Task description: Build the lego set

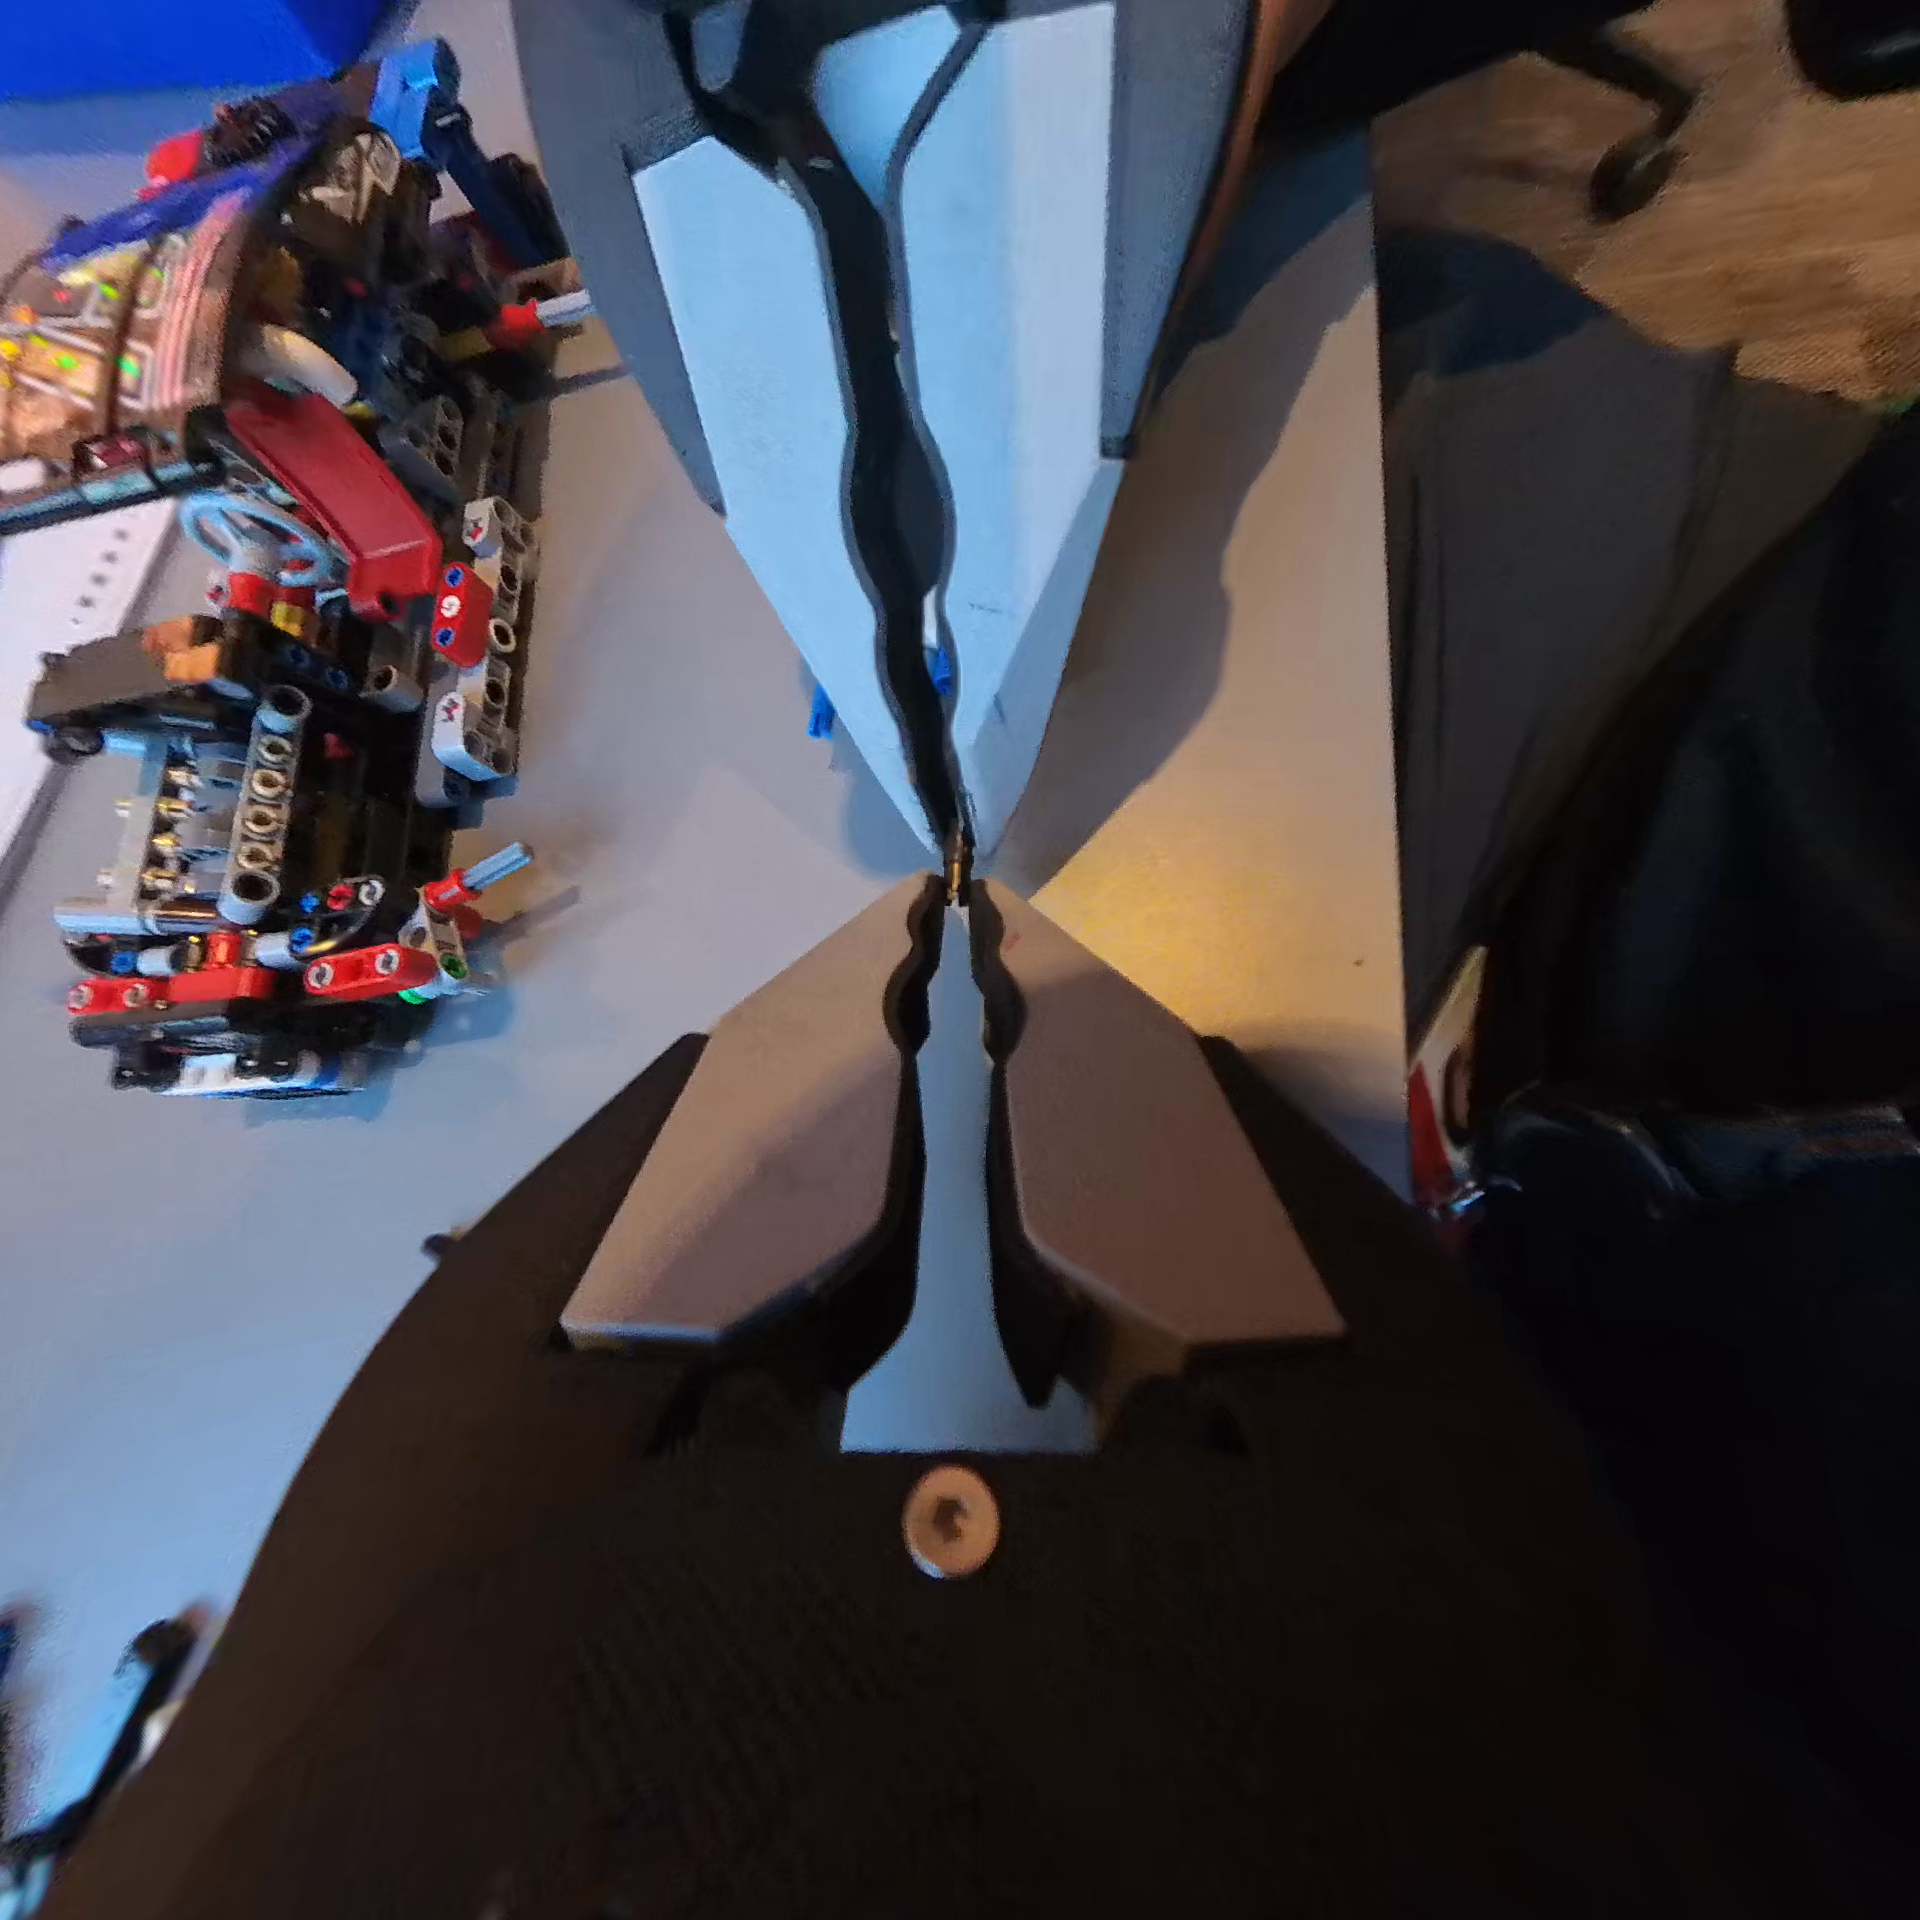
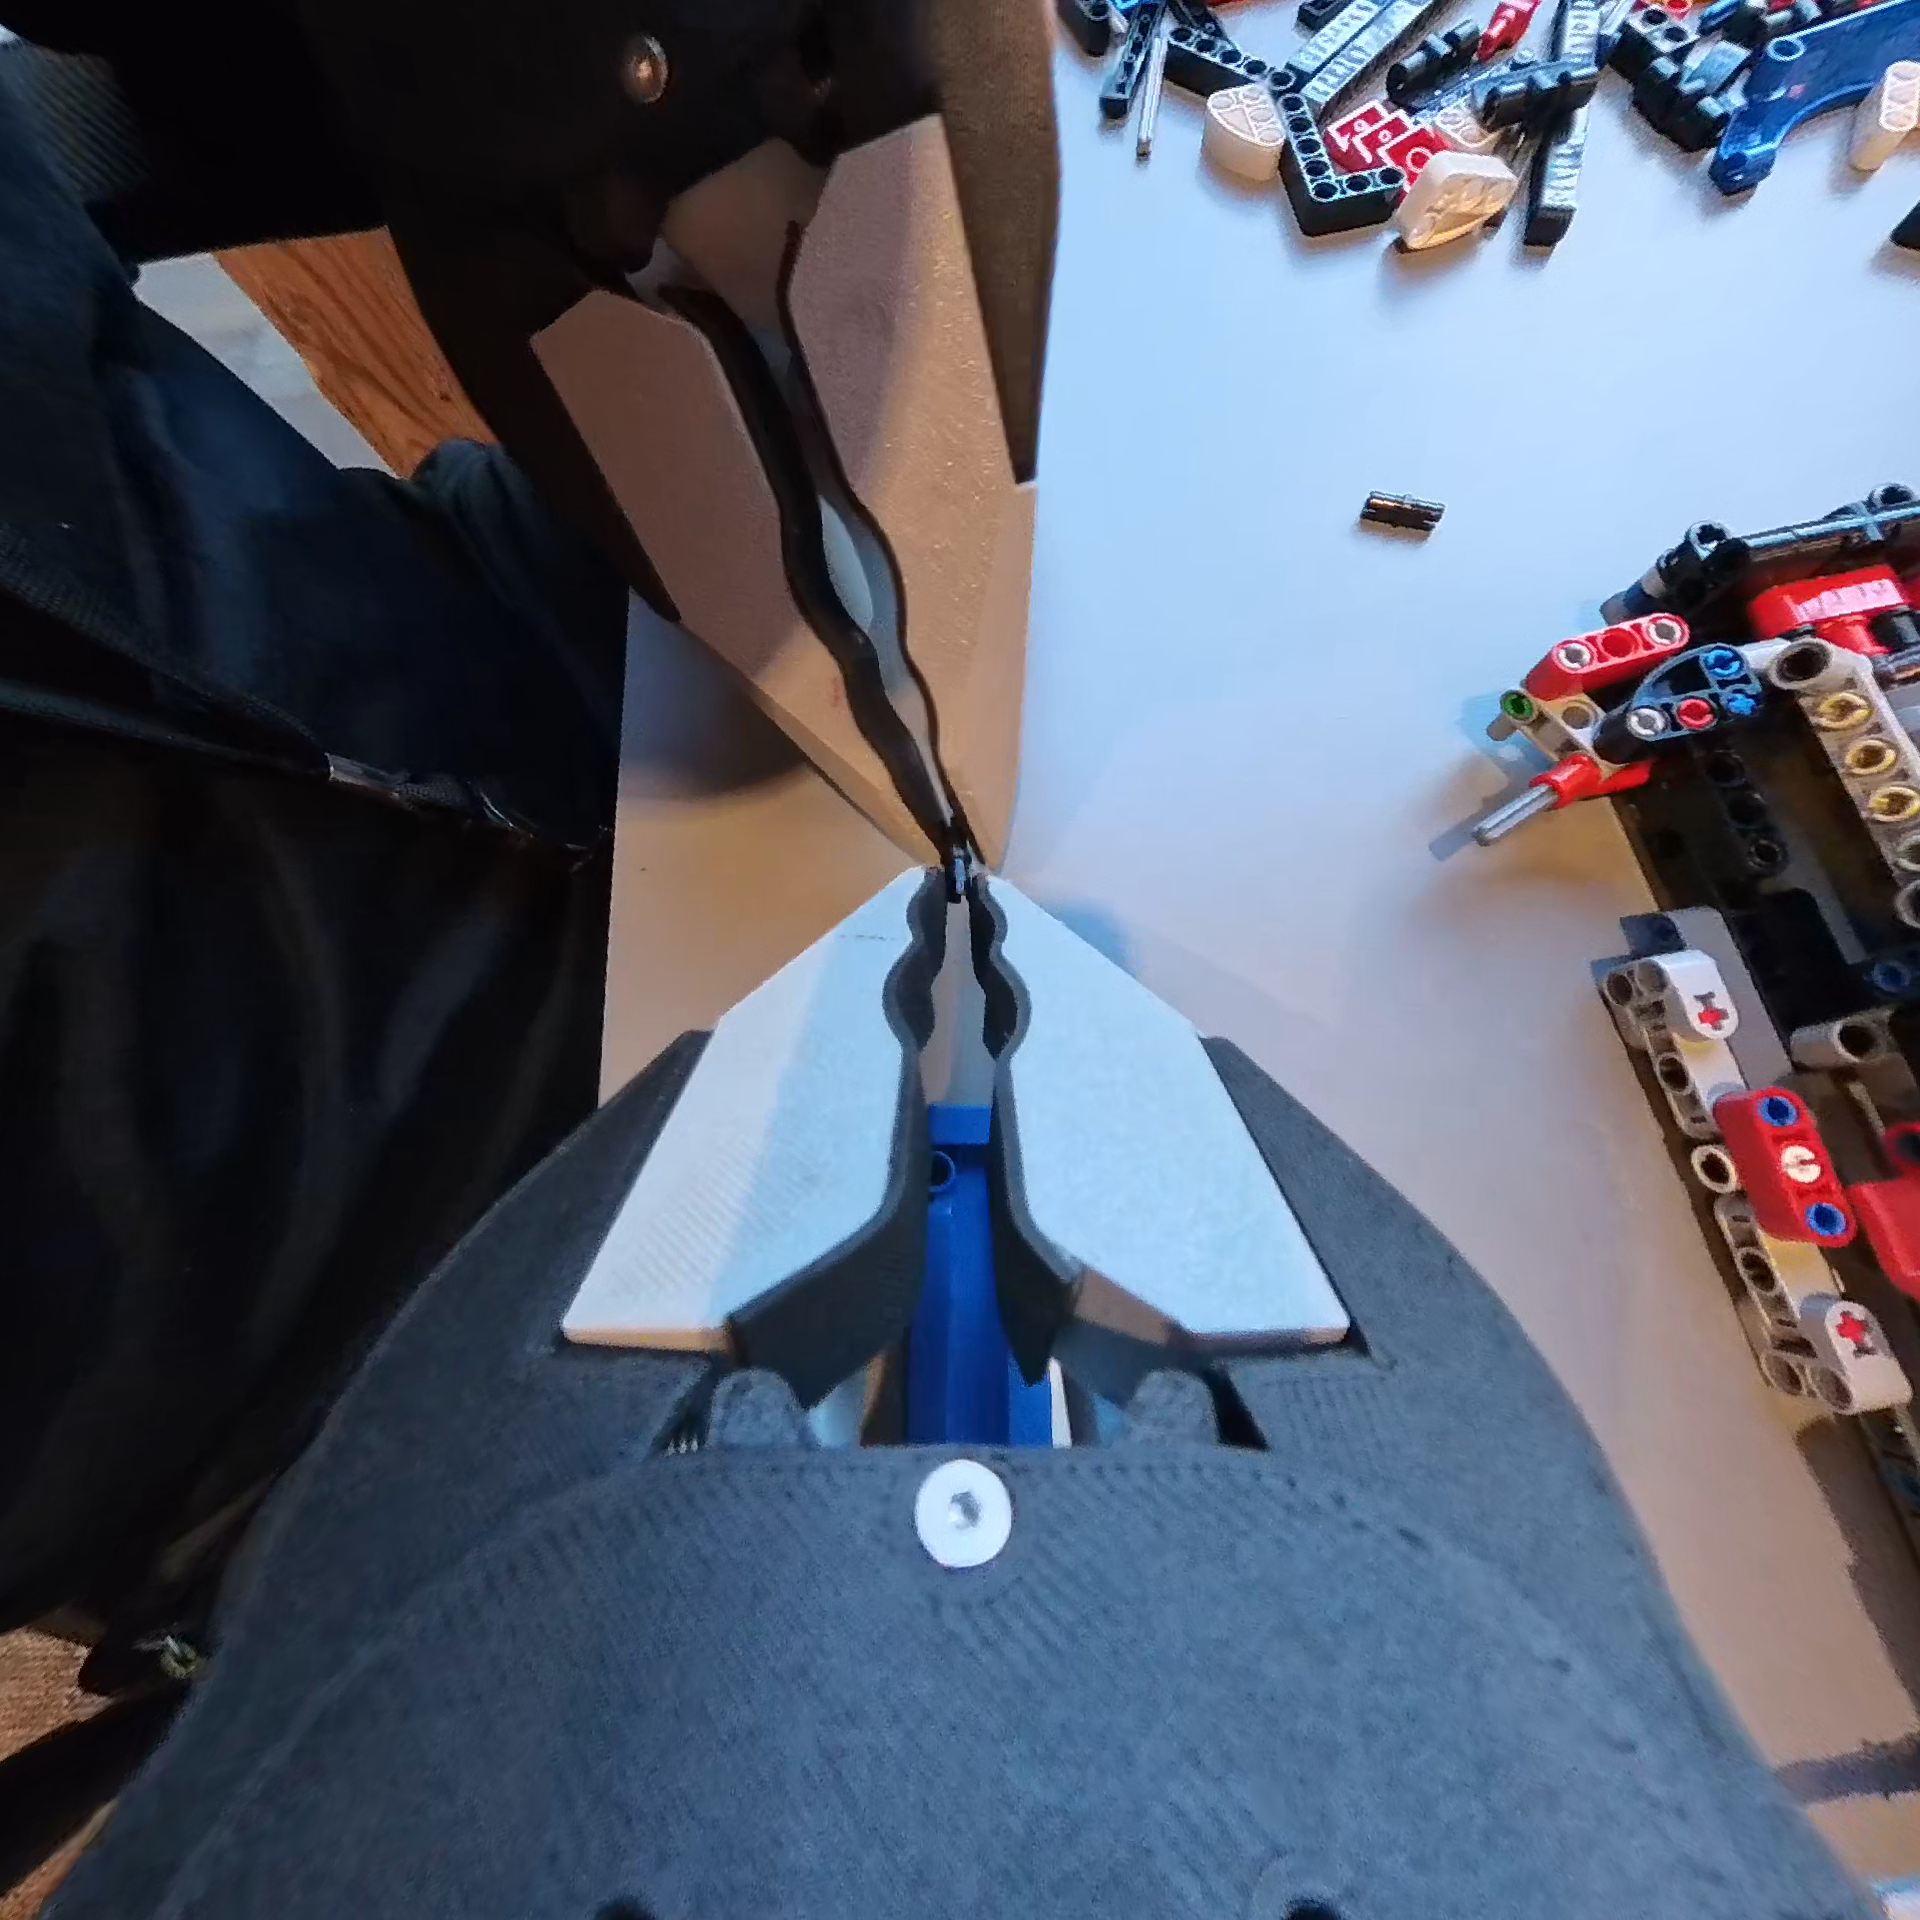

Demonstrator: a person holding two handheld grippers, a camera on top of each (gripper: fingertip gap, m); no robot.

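Just now the left gripper [image 1: 954,902] and right gripper [image 2: 961,888] meet tip to tip, both narrowed on one tiny dark pin [image 1: 955,868] lying along their shared twelve-to-six line, the half-built model [image 1: 281,727] well apart at nine o'clock.

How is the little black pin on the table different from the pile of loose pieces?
The black pin lies alone on the bare table; the pile of loose pieces is heaped at the far edge. The pin is one colour; the pile mixes black, red, white and blue. Neither touches a gripper.
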